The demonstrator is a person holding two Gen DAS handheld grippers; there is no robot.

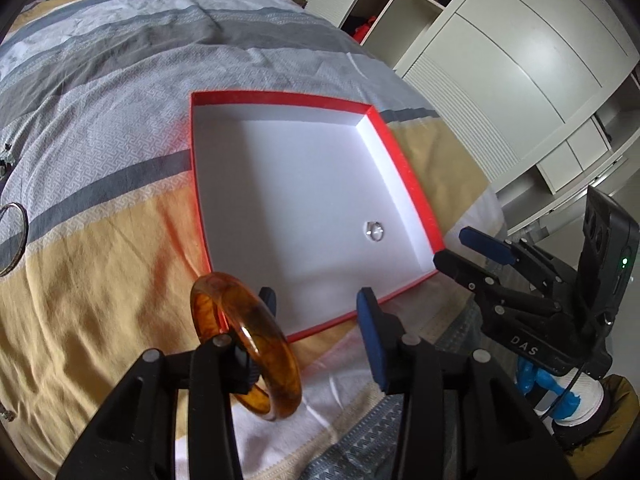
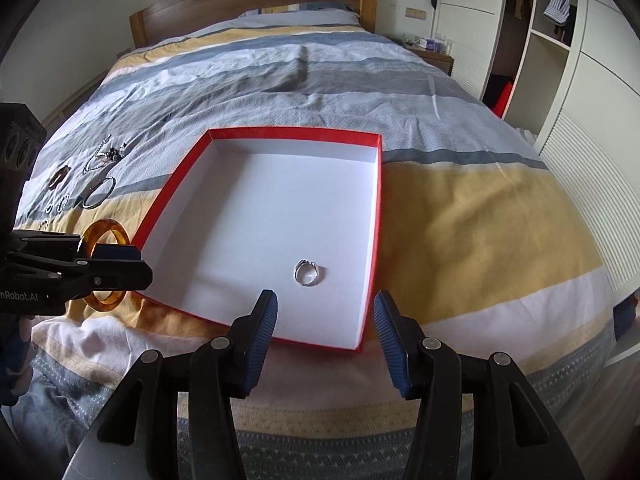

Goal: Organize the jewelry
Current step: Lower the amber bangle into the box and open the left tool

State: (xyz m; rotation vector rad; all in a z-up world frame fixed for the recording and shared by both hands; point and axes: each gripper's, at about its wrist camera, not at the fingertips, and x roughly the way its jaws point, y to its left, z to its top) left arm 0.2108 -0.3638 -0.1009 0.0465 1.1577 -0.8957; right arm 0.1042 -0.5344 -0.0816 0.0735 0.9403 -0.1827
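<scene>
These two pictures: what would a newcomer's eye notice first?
The red box with its white inside lies open on the striped bedspread, holding only a small silver ring near its front right corner. Left of the box, an amber bangle hangs around one finger of the left tongs.

A bed [image 2: 460, 208] with a wooden headboard [image 2: 256, 4] carries everything, under a cover striped in grey, white and yellow. Just ahead of the right hand-held gripper [image 2: 325, 328] a shallow red box [image 2: 378, 240] with a white inside lies flat on the cover. Beyond the left hand-held gripper [image 1: 316, 312] and off to its left, well apart from the box, loose jewelry is scattered on the grey and white stripes: a thin metal bangle [image 2: 99, 194], and smaller pieces [image 2: 108, 155], possibly chains and earrings, too small to tell.
</scene>
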